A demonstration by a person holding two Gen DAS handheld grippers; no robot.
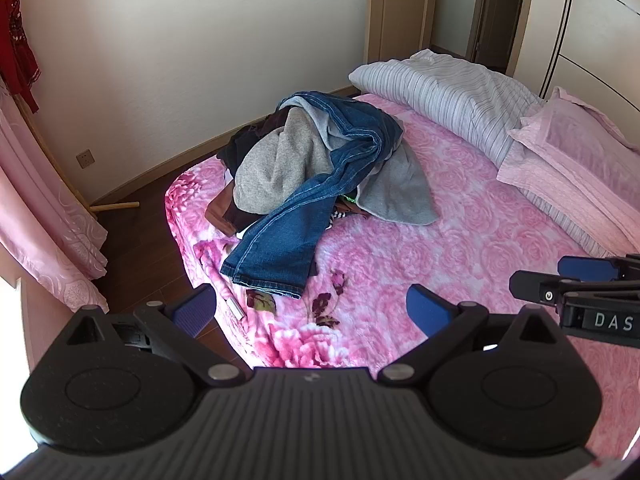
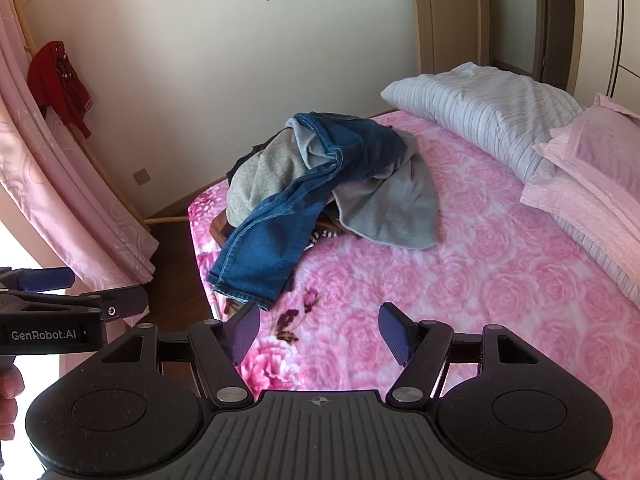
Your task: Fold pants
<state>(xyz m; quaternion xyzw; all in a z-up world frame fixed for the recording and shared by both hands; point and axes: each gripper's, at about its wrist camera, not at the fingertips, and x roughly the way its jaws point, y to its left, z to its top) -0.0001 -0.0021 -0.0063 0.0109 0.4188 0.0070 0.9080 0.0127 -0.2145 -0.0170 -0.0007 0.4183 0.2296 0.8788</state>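
Note:
Blue jeans (image 1: 304, 200) (image 2: 280, 232) lie draped over a heap of clothes on the left part of a pink rose-patterned bed (image 1: 440, 240) (image 2: 460, 272). One leg runs down toward me, its hem near the bed's corner. A grey garment (image 1: 280, 160) (image 2: 384, 208) lies under and beside the jeans, with dark and brown clothes beneath. My left gripper (image 1: 312, 308) hangs open above the bed's near corner, short of the hem, nothing between its blue pads. My right gripper (image 2: 320, 332) is open too, just past the hem, empty. Each gripper shows at the other view's edge.
A striped grey pillow (image 1: 448, 100) (image 2: 480, 112) and a pink pillow (image 1: 572, 152) (image 2: 592, 176) lie at the bed's right. Pink curtains (image 1: 40, 220) (image 2: 60, 184) hang at left over dark wood floor (image 1: 136, 240). A red garment (image 2: 60, 84) hangs on a wooden rack. A door (image 2: 448, 16) stands behind.

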